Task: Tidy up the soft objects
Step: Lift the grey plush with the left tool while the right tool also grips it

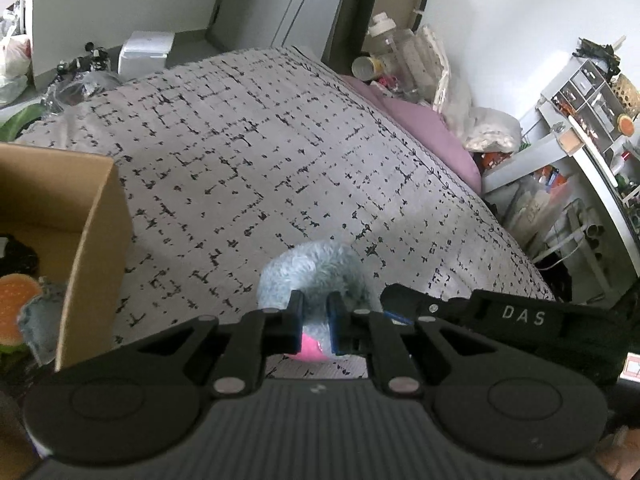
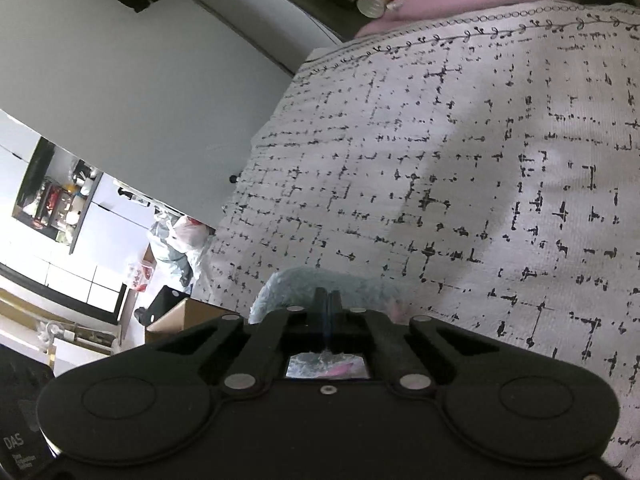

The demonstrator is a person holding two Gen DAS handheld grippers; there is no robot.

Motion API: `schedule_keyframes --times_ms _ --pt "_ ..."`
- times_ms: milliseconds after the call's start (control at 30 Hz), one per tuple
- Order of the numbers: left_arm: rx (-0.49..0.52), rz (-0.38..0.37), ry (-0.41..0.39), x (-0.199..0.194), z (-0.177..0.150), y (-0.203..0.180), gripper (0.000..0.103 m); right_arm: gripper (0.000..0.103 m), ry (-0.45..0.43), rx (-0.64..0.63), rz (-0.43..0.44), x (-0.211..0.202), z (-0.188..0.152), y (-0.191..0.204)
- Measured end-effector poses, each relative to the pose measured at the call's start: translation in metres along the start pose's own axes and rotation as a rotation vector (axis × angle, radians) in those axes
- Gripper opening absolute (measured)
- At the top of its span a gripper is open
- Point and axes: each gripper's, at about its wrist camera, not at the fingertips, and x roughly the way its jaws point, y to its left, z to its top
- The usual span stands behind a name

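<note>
The fluffy grey plush (image 1: 316, 268), just above the patterned bed (image 1: 248, 152), is pinched by your left hand-held gripper (image 1: 316, 322) and your right hand-held gripper (image 2: 327, 300), clamped thinly on fur, so pulling them apart could slip it short of the cardboard box (image 1: 96, 216).

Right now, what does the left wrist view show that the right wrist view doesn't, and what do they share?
Only the left wrist view shows the inside of the cardboard box with a burger toy in it, and the right gripper beside the left gripper. Only the right wrist view shows the white plastic bag on the floor. Both show the fluffy blue-grey toy gripped over the patterned blanket, and the pink pillow.
</note>
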Motion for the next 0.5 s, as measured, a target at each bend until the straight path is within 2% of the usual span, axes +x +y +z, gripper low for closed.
schedule_keyframes --times_ms 267,300,367,400,433,467,500 --pt "-0.015 0.009 -0.049 -0.029 -0.003 0.003 0.011 0.000 -0.009 0.033 0.060 -0.015 -0.003 0.002" --pt "-0.020 0.009 -0.055 -0.032 -0.003 0.005 0.011 0.006 0.005 0.051 0.071 -0.016 -0.003 0.001" --pt "-0.033 0.010 -0.059 -0.036 -0.005 0.007 0.011 0.010 0.020 0.072 0.101 -0.018 -0.003 0.001" --pt "-0.039 0.012 -0.061 -0.038 -0.006 0.008 0.011 0.028 0.025 0.078 0.106 -0.019 -0.003 0.001" --pt "-0.044 0.014 -0.062 -0.039 -0.008 0.009 0.011 0.054 0.022 0.082 0.103 -0.020 -0.005 0.002" --pt "-0.050 0.014 -0.064 -0.041 -0.009 0.010 0.011 0.063 0.015 0.085 0.089 -0.022 -0.006 0.002" --pt "-0.057 0.012 -0.066 -0.042 -0.010 0.011 0.011 0.065 0.018 0.084 0.078 -0.022 -0.007 0.003"
